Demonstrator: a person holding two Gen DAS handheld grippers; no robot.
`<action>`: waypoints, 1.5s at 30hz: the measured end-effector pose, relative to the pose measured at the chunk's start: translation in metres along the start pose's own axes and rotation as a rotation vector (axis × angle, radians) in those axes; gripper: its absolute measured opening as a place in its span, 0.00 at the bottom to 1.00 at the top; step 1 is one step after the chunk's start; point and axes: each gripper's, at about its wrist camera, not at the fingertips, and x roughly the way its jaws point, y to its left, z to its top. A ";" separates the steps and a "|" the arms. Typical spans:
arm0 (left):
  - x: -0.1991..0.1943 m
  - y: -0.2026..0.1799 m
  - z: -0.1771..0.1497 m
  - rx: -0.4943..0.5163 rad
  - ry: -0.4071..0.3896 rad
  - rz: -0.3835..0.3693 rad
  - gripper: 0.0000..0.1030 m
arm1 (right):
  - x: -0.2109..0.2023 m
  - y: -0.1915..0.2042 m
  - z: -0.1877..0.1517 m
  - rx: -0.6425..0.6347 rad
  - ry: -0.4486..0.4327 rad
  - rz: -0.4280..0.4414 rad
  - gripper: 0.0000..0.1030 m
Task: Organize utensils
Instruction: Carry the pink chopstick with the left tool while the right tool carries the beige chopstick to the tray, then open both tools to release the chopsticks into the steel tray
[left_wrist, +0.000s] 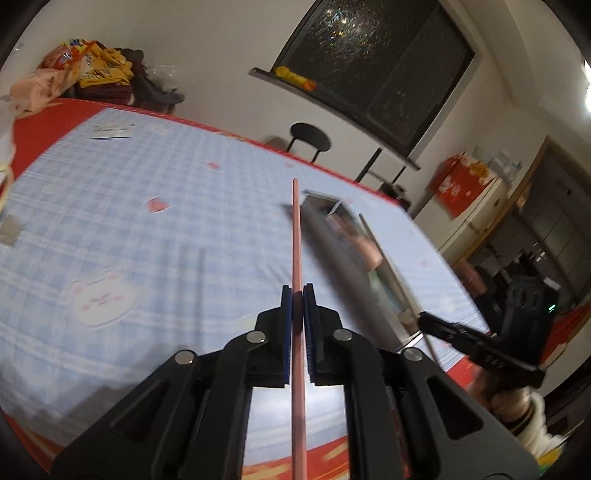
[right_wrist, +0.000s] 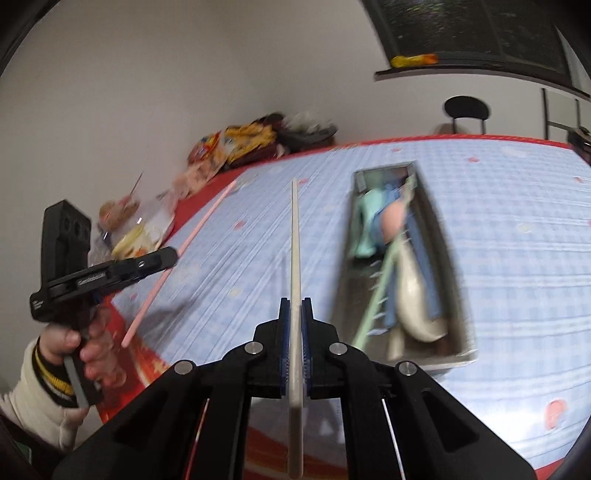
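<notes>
My left gripper (left_wrist: 297, 291) is shut on a pink chopstick (left_wrist: 296, 229), which runs straight ahead above the blue checked tablecloth (left_wrist: 147, 221). The right wrist view shows my right gripper (right_wrist: 295, 304) shut on a cream chopstick (right_wrist: 295, 240). To its right lies a long metal tray (right_wrist: 341, 295), blurred, holding several utensils: a pale spoon (right_wrist: 413, 295), a green stick (right_wrist: 384, 273), and blue and pink pieces. In the left wrist view the tray (left_wrist: 343, 258) sits right of the pink chopstick, with the right gripper (left_wrist: 424, 317) and its cream chopstick (left_wrist: 388, 258) over it. The left gripper (right_wrist: 173, 254) holds the pink chopstick (right_wrist: 195, 229) at the left.
Snack bags (left_wrist: 81, 66) are piled at the table's far corner by the wall. Food containers (right_wrist: 136, 229) stand on the red table edge near the left hand (right_wrist: 92, 343). A black chair (left_wrist: 310, 136) stands beyond the far edge. A red box (left_wrist: 461, 181) sits on a cabinet at the right.
</notes>
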 end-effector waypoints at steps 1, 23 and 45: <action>0.005 -0.005 0.003 -0.013 0.000 -0.018 0.10 | -0.004 -0.007 0.005 0.016 -0.014 -0.012 0.06; 0.168 -0.084 0.021 -0.239 0.056 -0.019 0.10 | 0.041 -0.095 0.044 0.208 -0.008 -0.130 0.06; 0.089 -0.094 0.051 0.048 -0.096 0.185 0.66 | 0.003 -0.056 0.060 0.010 -0.037 -0.309 0.56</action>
